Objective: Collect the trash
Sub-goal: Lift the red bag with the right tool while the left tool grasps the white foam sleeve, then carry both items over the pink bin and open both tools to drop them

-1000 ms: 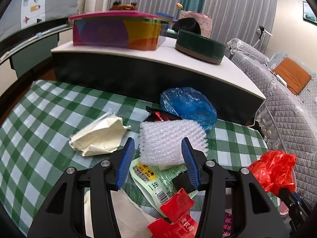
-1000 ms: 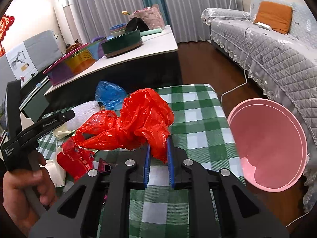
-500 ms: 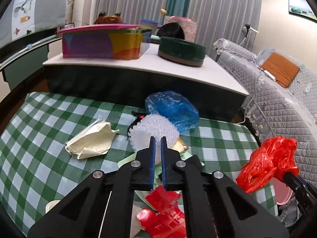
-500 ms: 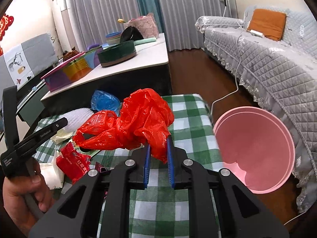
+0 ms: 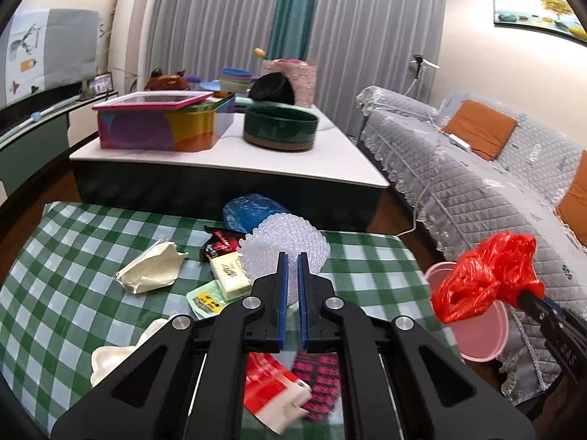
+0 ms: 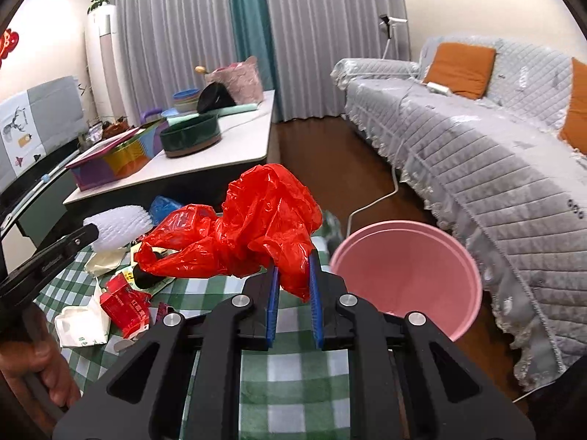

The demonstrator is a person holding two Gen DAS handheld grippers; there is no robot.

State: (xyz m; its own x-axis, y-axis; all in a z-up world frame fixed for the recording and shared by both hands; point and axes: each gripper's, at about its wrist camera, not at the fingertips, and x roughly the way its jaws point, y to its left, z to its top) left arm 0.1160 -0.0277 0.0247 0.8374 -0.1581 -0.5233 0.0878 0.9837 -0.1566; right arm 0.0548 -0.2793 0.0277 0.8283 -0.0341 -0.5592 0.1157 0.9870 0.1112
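- At frame centre of the left wrist view, the left tongs [image 5: 290, 278] clamp the bubble wrap [image 5: 284, 244] above the tabletop [image 5: 73, 256].
- Right tongs [image 6: 293, 286] pinch the red bag [image 6: 249, 234] beside the pink bin [image 6: 407, 275], lower right.

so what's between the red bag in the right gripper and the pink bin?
Nothing. In the right wrist view the red bag, clamped in the right gripper, hangs left of the pink bin, with only checked tablecloth below.
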